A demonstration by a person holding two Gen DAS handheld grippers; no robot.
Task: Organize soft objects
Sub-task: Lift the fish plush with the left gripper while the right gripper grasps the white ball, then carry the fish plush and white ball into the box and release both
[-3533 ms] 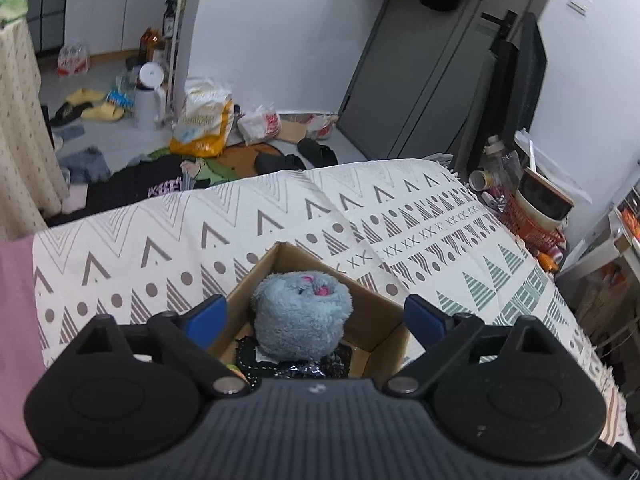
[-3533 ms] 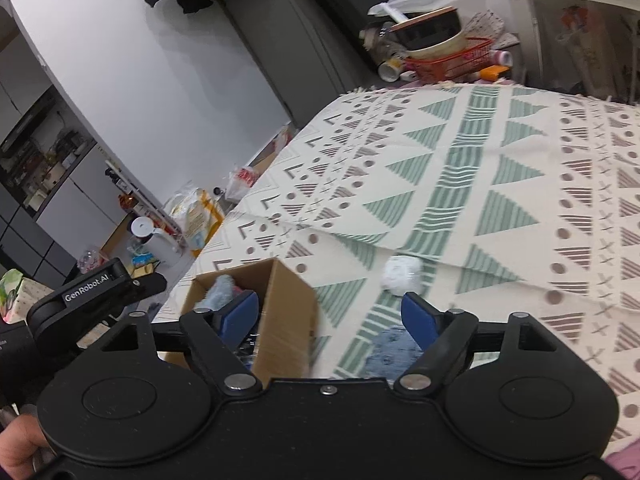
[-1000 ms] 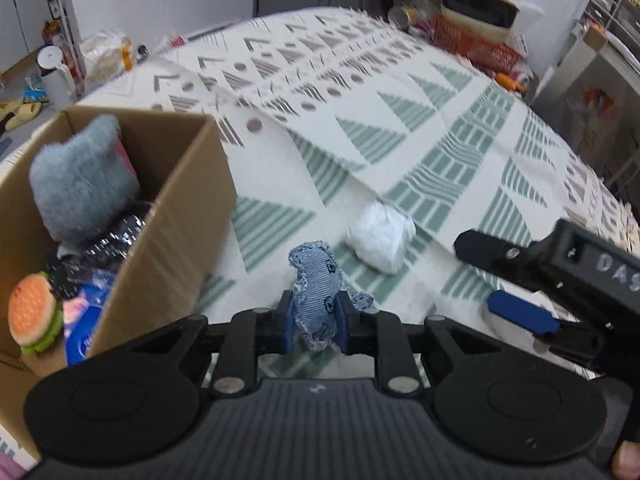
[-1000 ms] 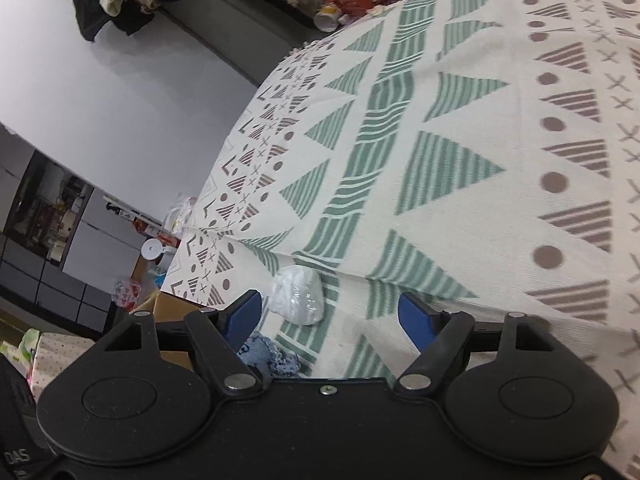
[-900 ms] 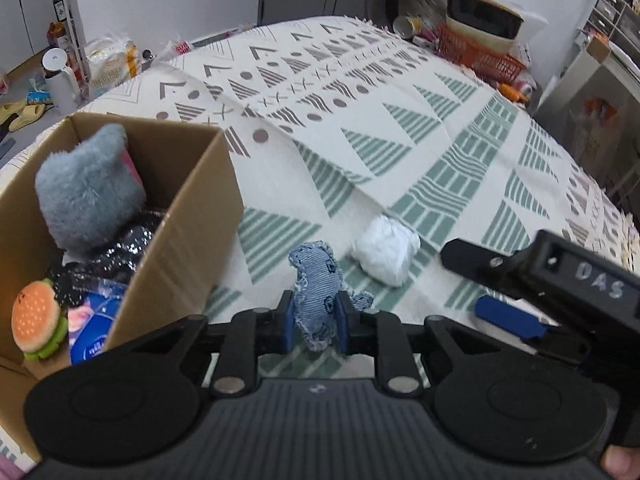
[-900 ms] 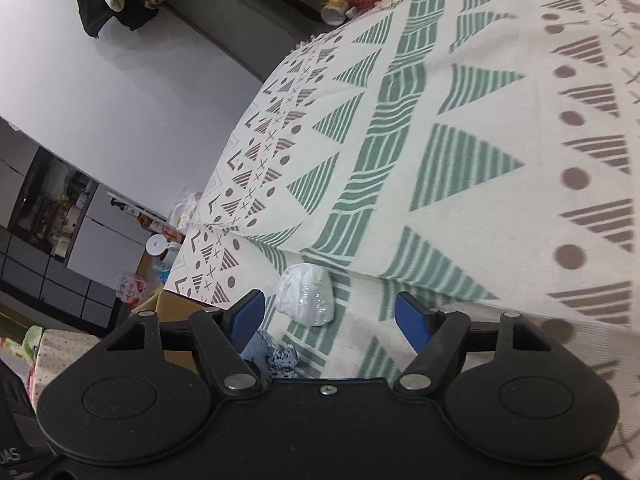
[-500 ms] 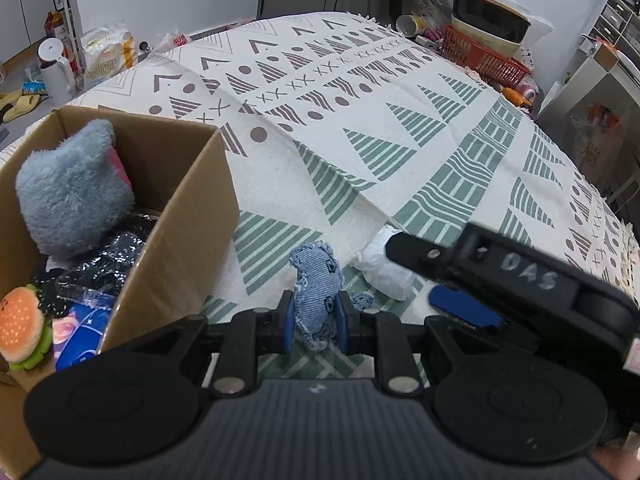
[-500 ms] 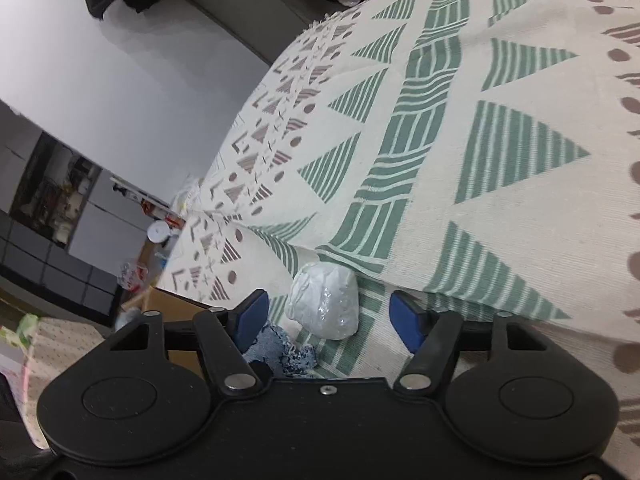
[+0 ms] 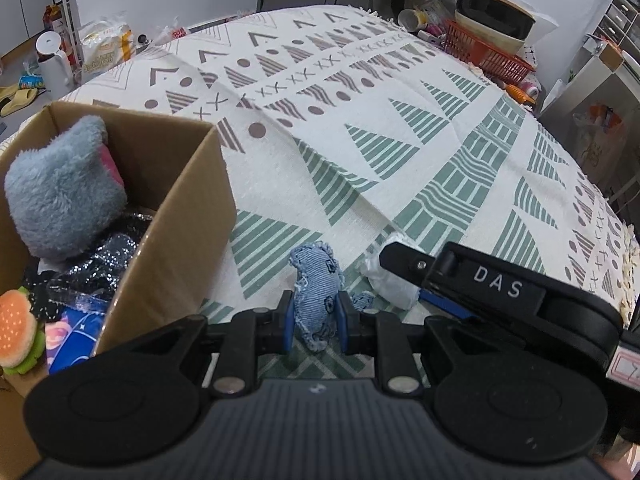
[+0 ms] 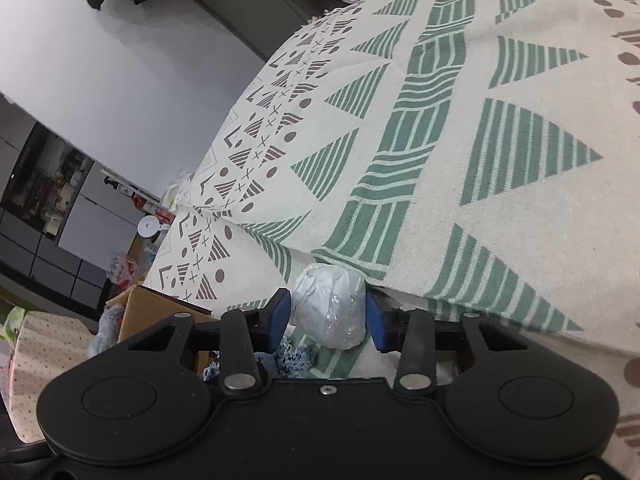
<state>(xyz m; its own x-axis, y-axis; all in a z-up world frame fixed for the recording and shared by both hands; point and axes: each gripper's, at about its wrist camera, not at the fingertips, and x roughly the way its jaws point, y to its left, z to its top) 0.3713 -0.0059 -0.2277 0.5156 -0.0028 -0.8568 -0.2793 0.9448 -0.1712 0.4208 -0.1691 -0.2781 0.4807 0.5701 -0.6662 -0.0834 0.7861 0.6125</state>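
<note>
Cardboard box (image 9: 188,216) is seen at left, holding plush items. Denim toy (image 9: 316,280) is clamped by the left gripper (image 9: 314,322) above the cloth. White bundle (image 10: 332,308) is flanked by the closing right gripper (image 10: 327,316).

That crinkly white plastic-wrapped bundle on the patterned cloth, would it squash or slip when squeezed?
The white plastic-wrapped bundle looks wrinkled and lumpy, so it probably squashes rather than staying stiff. Its shiny film may be somewhat slippery against the pads of the right hand-held gripper, whose jaws are closing around it. It seems light for its size.
</note>
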